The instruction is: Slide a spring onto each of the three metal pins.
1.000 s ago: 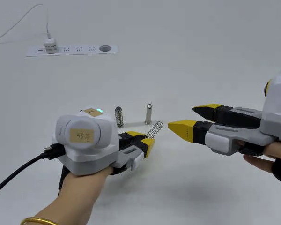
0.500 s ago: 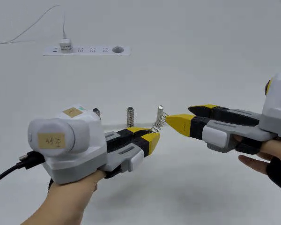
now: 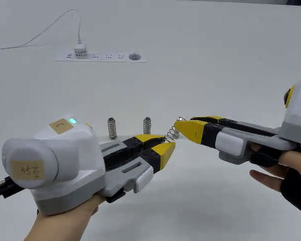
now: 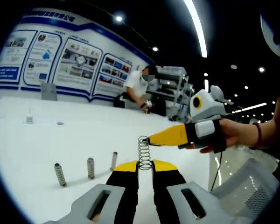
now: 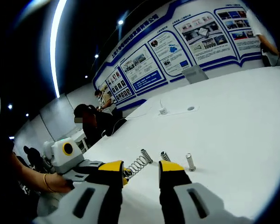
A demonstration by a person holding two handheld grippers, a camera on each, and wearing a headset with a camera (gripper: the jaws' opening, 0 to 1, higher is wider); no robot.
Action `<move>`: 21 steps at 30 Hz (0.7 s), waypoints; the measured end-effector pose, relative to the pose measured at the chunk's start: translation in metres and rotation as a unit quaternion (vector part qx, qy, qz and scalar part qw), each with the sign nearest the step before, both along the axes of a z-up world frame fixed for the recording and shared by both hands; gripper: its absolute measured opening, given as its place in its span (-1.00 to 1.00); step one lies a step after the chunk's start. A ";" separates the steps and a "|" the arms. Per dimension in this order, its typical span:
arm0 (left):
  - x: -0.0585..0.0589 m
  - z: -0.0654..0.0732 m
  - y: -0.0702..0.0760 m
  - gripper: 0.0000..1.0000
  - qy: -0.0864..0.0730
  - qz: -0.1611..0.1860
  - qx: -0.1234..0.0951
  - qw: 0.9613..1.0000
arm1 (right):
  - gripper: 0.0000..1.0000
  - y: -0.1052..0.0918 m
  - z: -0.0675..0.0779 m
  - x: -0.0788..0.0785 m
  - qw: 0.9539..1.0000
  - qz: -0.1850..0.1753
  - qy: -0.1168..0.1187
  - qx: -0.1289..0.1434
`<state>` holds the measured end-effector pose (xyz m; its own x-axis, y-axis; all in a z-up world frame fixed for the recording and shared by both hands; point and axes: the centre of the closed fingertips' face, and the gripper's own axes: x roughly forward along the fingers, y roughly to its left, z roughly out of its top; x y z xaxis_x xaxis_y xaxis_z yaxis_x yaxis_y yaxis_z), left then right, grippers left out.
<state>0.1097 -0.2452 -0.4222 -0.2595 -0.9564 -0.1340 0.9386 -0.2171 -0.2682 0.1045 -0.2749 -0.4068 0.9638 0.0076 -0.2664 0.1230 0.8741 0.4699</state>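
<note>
In the head view, a spring (image 3: pixel 171 134) is pinched at the tips of the left claw (image 3: pixel 165 142), above the tabletop (image 3: pixel 215 65) and just beside the right claw (image 3: pixel 185 124). In the left gripper view, it is seen upright. In the right gripper view, the right claw's jaws are parted, with nothing gripped.

Left gripper (image 3: pixel 163 144) fingers pinch a spring (image 3: pixel 171 134), right gripper (image 3: pixel 182 125) at its top end, two sprung pins (image 3: pixel 112 128) behind on desk (image 3: pixel 215 60).

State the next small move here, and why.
Probably close the right gripper on the spring: its open jaws sit at the spring's free end while the left gripper pinches the other end, and one bare pin awaits.
</note>
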 end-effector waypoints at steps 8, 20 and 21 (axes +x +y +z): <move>0.000 0.008 0.004 -0.81 0.016 -0.008 -0.017 1.000 | -0.49 0.009 0.006 0.005 0.999 0.002 -0.021 0.042; -0.005 0.020 0.012 -0.81 0.024 -0.017 -0.038 0.999 | -0.68 0.019 0.015 0.011 0.994 0.013 -0.048 0.101; -0.005 0.021 0.012 -0.81 0.024 -0.017 -0.039 0.999 | -0.69 0.020 0.016 0.011 0.993 0.015 -0.051 0.108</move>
<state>0.1049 -0.2332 -0.4014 -0.2959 -0.9541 -0.0469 0.9170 -0.2700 -0.2936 0.1153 -0.2545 -0.3904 0.9841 0.0821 -0.1573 0.0417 0.7546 0.6549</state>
